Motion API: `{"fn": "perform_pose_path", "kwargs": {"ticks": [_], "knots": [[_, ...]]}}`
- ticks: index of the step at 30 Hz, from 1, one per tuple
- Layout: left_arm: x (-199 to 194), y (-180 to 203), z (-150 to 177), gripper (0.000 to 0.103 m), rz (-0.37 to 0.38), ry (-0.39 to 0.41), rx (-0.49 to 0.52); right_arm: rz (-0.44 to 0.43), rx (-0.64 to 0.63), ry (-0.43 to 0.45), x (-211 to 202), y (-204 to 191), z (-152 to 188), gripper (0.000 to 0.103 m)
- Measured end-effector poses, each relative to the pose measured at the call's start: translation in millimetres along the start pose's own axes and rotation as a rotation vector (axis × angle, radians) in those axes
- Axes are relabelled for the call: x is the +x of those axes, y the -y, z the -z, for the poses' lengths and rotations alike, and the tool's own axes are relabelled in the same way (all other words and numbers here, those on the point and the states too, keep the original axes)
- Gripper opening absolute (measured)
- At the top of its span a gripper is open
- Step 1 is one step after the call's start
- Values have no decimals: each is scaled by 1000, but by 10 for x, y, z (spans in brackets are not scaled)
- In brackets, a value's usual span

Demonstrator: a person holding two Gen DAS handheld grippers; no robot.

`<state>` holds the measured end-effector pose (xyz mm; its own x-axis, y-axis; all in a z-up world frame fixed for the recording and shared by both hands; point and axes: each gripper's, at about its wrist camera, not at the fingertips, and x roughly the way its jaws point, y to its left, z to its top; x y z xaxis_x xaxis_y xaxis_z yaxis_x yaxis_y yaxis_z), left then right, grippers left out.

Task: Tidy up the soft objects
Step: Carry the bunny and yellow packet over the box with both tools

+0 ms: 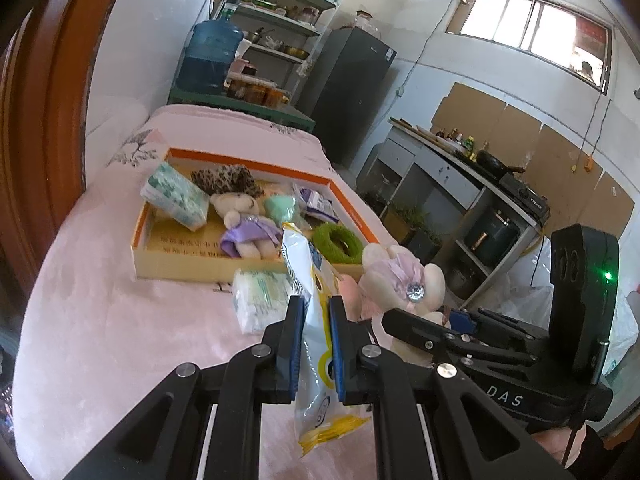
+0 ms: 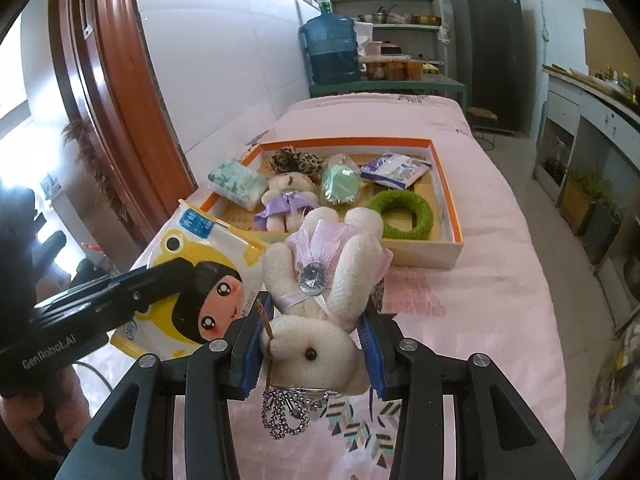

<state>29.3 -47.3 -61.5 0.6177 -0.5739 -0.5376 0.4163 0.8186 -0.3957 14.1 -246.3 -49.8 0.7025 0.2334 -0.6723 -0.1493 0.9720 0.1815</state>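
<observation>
My left gripper [image 1: 316, 304] is shut on a white and yellow tissue packet [image 1: 306, 272] with a cartoon girl printed on it [image 2: 208, 264], held above the pink bed. My right gripper [image 2: 316, 314] is shut on the head of a cream plush bear in a pink dress [image 2: 324, 264], which hangs upside down just right of the packet. The bear [image 1: 400, 276] also shows beside the packet in the left wrist view. Beyond both lies an orange-rimmed cardboard box [image 2: 444, 184] holding a green tissue pack [image 2: 236, 184], leopard cloth [image 2: 296, 160], a purple-dressed bear [image 2: 286, 200], a bagged green sponge [image 2: 340, 184], a blue-white pouch [image 2: 394, 170] and a green fuzzy ring [image 2: 400, 214].
A wrapped tissue pack [image 1: 260, 296] lies on the pink bedcover [image 1: 100, 300] in front of the box. A patterned pink cloth [image 2: 412, 292] lies under the right gripper. A wooden door frame [image 2: 116, 92] stands at left, a water jug [image 2: 330, 48] and shelves behind, a kitchen counter [image 1: 460, 168] at right.
</observation>
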Motion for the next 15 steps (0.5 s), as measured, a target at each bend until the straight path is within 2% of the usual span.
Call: {"fn": "perform_pose_path", "kwargs": {"ticks": [15], "knots": [[0, -81, -390, 13, -33, 75, 15, 16, -18, 46, 26, 85, -309, 43]]}}
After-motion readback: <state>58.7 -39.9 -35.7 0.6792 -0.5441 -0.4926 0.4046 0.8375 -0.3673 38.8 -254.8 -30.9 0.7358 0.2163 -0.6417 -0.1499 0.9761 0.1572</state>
